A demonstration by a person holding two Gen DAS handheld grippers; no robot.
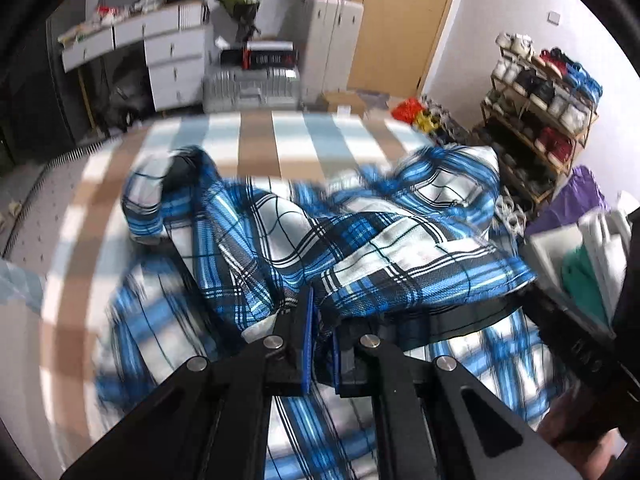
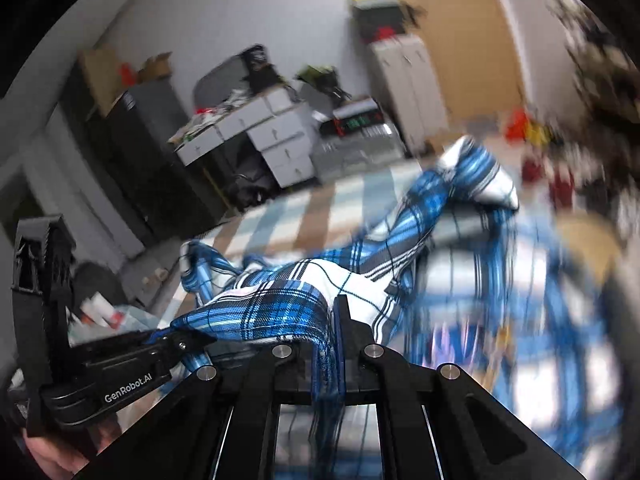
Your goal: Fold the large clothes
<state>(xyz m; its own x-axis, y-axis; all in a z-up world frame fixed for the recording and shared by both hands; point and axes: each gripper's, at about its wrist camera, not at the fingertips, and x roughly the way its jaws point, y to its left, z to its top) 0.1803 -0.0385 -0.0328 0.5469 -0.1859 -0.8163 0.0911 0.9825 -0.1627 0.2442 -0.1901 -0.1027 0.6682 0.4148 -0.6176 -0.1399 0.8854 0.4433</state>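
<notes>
Left wrist view shows the left gripper [image 1: 320,336] with its jaws pinched tight on a fold of the blue, white and black plaid shirt [image 1: 328,236], which lies rumpled across the striped bedspread of pale blue, tan and white bands [image 1: 256,140]. Beyond the bed's far edge stand a white chest of drawers [image 1: 172,68] with clutter on top, a ribbed silver suitcase [image 1: 252,88] carrying dark boxes, a pale grey cabinet [image 1: 332,44] and a light wooden door [image 1: 404,24]. To the right, just beside the bed, a wooden open rack [image 1: 540,120] holds rows of shoes in white, black and red (the lower shelves are too dark to read). A purple bag [image 1: 580,200] and a stack of white and green items [image 1: 584,264] crowd the right edge, near the raised cloth. Right wrist view, heavily blurred, shows the right gripper [image 2: 334,332] clamped on another bunched edge of the same shirt, the cloth running between its fingers and trailing below them. The left gripper's black body, lettered GenRobot.AI, juts in at lower left, touching the shirt, with a hand [image 2: 52,452] beneath it.
</notes>
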